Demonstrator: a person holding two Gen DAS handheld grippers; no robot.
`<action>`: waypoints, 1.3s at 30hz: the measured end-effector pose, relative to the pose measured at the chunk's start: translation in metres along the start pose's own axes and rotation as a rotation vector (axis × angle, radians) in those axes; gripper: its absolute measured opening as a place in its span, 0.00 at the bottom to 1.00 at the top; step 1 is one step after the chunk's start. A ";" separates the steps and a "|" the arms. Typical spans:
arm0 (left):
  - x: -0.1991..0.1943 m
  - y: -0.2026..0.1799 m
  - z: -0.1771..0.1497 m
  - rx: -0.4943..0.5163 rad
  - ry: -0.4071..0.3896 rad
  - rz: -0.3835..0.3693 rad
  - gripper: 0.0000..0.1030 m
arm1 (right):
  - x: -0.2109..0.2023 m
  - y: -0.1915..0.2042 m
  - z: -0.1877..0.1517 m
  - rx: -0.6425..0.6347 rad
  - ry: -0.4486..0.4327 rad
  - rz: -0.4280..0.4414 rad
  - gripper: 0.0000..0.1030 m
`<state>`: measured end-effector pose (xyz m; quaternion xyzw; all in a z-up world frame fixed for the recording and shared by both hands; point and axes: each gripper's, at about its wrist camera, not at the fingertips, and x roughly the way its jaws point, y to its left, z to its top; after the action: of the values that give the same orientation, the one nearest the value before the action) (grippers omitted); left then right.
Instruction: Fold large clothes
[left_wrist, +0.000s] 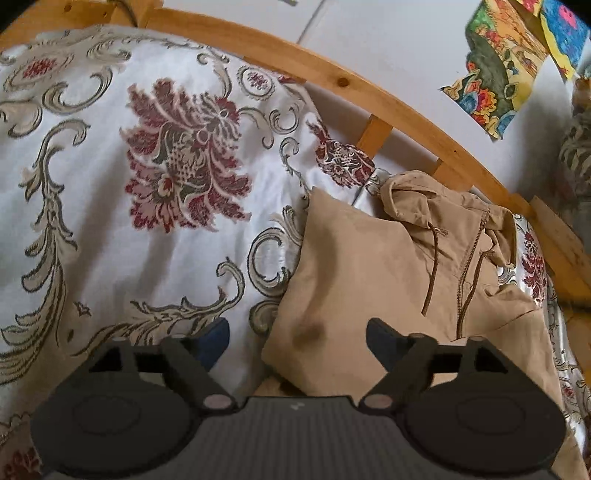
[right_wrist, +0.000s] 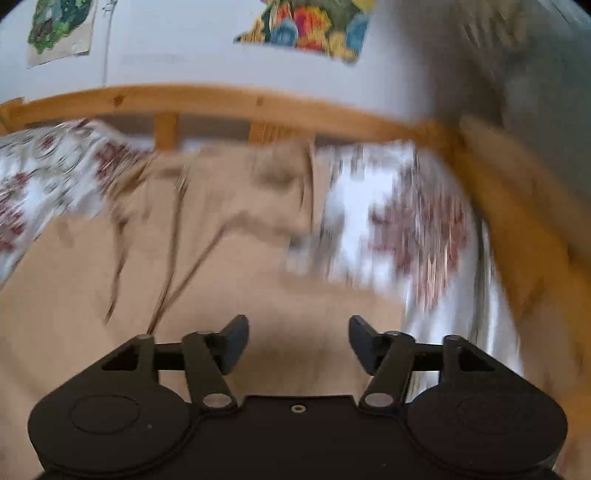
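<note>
Left wrist view: your left hand-held gripper (left_wrist: 295, 341) hangs wide open and empty above the near left corner of a tan hooded jacket (left_wrist: 369, 266), which lies partly folded on a flowered bedspread (left_wrist: 110, 221), its hood end near the wooden bed rail (left_wrist: 332, 74). The cloth looks soft, limp and fairly thick, likely light enough to lift by an edge; pinch a corner or the hem, away from the zip (left_wrist: 469, 266) and cords.

Right wrist view, blurred: your right hand-held gripper (right_wrist: 298, 341) is open, nothing between its fingers, over the jacket (right_wrist: 221, 277), nearer you than the rail (right_wrist: 221, 98).
</note>
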<state>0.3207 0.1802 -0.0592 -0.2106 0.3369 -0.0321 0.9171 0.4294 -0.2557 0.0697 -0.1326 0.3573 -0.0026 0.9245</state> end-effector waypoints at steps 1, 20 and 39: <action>-0.001 -0.003 0.000 0.014 -0.002 0.004 0.83 | 0.013 0.004 0.018 -0.045 -0.023 -0.029 0.67; -0.005 -0.039 -0.009 0.157 -0.058 -0.046 0.97 | 0.108 0.033 0.118 -0.217 -0.234 -0.200 0.02; -0.001 -0.044 -0.026 0.195 -0.020 -0.033 0.97 | 0.028 0.053 -0.116 -0.448 -0.270 -0.142 0.09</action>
<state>0.3076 0.1313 -0.0585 -0.1261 0.3194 -0.0777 0.9360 0.3687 -0.2356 -0.0442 -0.3579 0.2122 0.0293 0.9088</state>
